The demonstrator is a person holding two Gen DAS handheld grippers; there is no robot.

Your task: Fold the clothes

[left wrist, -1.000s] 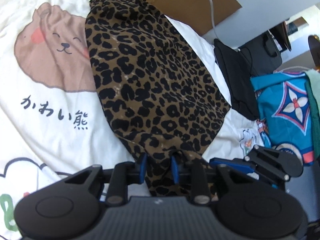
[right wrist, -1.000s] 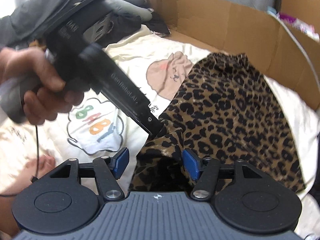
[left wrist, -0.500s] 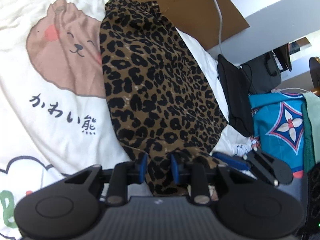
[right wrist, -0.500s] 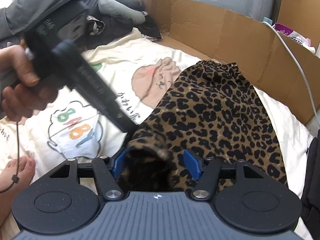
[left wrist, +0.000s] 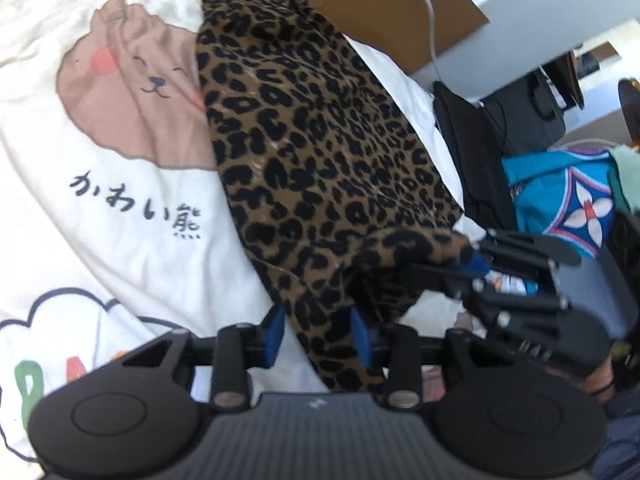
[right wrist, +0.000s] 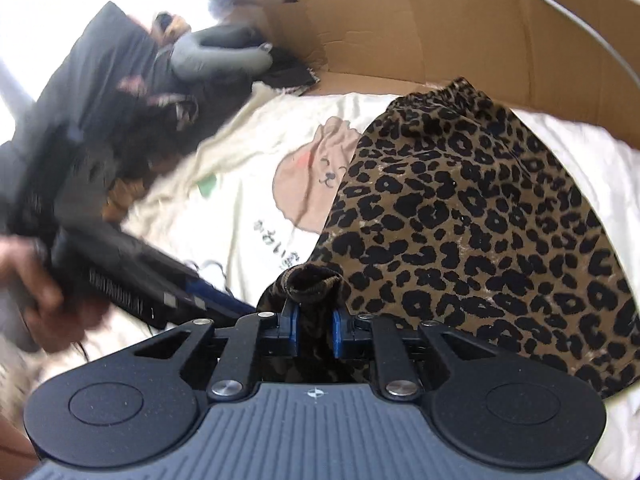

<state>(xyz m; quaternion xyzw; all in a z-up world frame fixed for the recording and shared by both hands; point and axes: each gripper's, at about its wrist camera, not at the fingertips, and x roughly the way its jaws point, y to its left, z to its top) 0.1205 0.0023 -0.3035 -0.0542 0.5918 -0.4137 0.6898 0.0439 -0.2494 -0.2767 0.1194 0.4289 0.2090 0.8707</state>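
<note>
On the white bear-print sheet [left wrist: 120, 208], the leopard-print garment [left wrist: 320, 152] is laid out long, its gathered end toward twelve o'clock and its near end bunched at six; no fold is judged complete, so folding remains. The left hand-held gripper [left wrist: 316, 332] is angled downward, its jaws opening with the hem loose between them. The right hand-held gripper [right wrist: 314, 330], also angled down, is closing narrowly on a raised tuft of the same hem, at four o'clock of the left.

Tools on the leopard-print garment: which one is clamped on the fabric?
The right tool, jaws closing on a bunched hem of the brown leopard-print garment. The left tool is opening, fabric loose between its jaws.
</note>
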